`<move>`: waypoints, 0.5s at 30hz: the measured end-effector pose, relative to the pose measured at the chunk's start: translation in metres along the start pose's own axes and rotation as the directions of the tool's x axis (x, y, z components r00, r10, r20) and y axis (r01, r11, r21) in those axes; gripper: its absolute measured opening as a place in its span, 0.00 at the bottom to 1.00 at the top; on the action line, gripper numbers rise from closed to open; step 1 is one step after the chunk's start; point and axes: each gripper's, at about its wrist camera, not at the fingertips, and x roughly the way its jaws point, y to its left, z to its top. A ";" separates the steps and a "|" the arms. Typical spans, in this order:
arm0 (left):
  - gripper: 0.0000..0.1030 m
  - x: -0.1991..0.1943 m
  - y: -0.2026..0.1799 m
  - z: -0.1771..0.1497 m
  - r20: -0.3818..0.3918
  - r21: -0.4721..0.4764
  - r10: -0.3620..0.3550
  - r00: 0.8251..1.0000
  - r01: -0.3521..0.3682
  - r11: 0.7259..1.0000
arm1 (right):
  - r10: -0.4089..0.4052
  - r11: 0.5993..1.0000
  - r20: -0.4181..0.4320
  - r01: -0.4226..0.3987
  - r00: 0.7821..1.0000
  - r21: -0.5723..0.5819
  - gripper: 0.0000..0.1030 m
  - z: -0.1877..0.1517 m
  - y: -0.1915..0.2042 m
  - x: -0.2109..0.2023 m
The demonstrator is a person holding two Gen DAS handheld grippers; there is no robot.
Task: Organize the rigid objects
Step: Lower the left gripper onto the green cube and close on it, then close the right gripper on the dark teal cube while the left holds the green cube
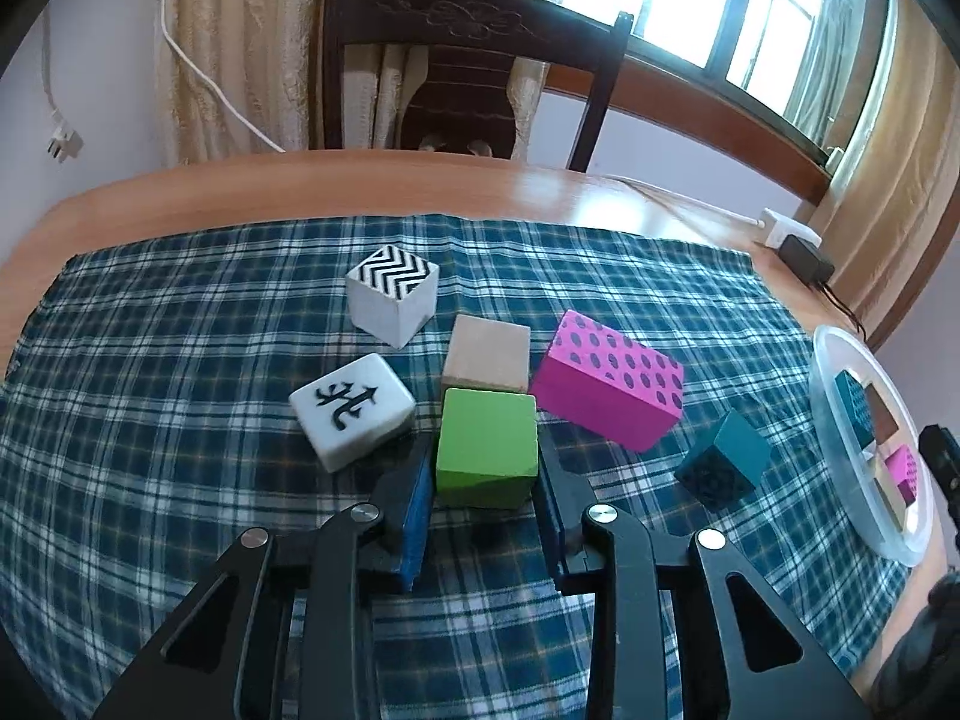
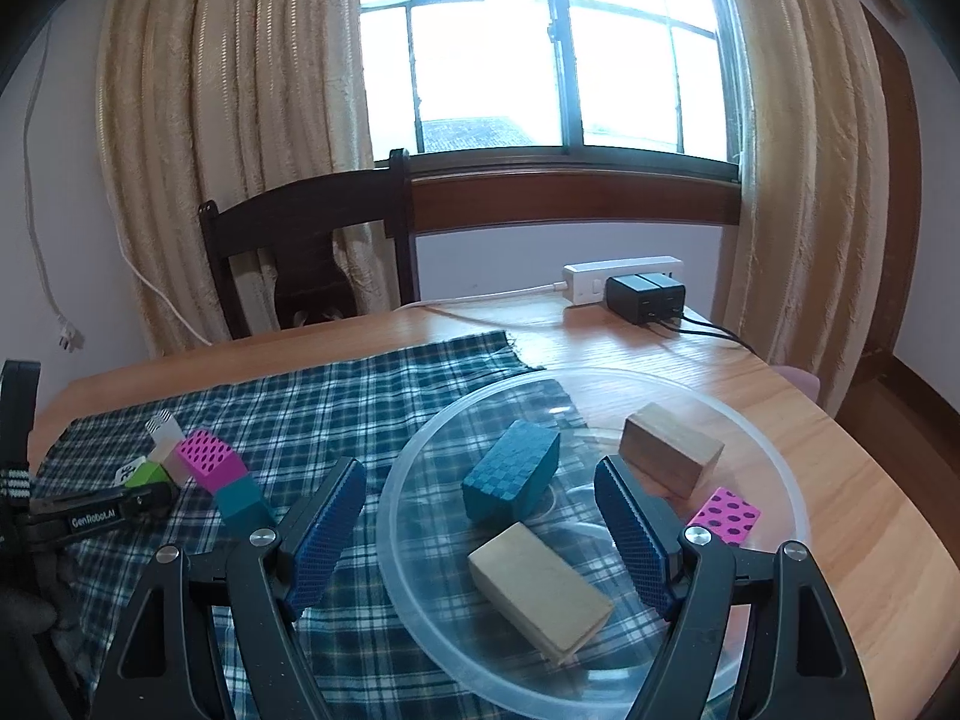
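My left gripper [image 1: 485,462] is shut on a green block [image 1: 486,444], its blue pads pressing both sides, low over the checked cloth [image 1: 180,330]. Around it lie a plain wooden block [image 1: 487,360], a white tile with a black character [image 1: 351,408], a zigzag-topped cube [image 1: 393,291], a pink dotted block [image 1: 609,387] and a teal block [image 1: 723,468]. My right gripper [image 2: 478,468] hangs open over a clear plastic bowl [image 2: 420,438]. The bowl holds a teal checkered block [image 2: 510,480], a pale wooden block [image 2: 540,588], a brown wooden block [image 2: 669,456] and a small pink dotted block [image 2: 723,516].
A dark wooden chair [image 1: 468,60] stands behind the far table edge. A white power strip [image 2: 618,279] with black chargers [image 2: 645,297] and cables sits on bare wood at the back right. Curtains and a window lie beyond.
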 end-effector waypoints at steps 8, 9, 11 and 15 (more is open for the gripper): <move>0.31 -0.029 0.006 -0.006 0.042 -0.007 0.020 0.999 -0.019 1.000 | 0.028 1.000 -0.048 -0.028 0.998 0.000 0.79 -0.005 0.007 0.003; 0.31 -0.033 0.006 -0.007 0.054 -0.002 0.022 0.998 -0.022 1.000 | 0.037 0.999 -0.059 -0.036 0.998 0.009 0.79 -0.005 0.008 0.004; 0.31 -0.042 0.007 -0.009 0.076 0.007 0.023 0.997 -0.023 1.000 | 0.064 0.998 -0.085 -0.061 0.994 0.028 0.79 -0.006 0.010 0.004; 0.31 -0.052 0.011 -0.012 0.089 0.004 0.013 0.996 -0.013 1.000 | 0.111 0.994 -0.123 -0.108 0.986 0.027 0.79 -0.007 0.025 0.004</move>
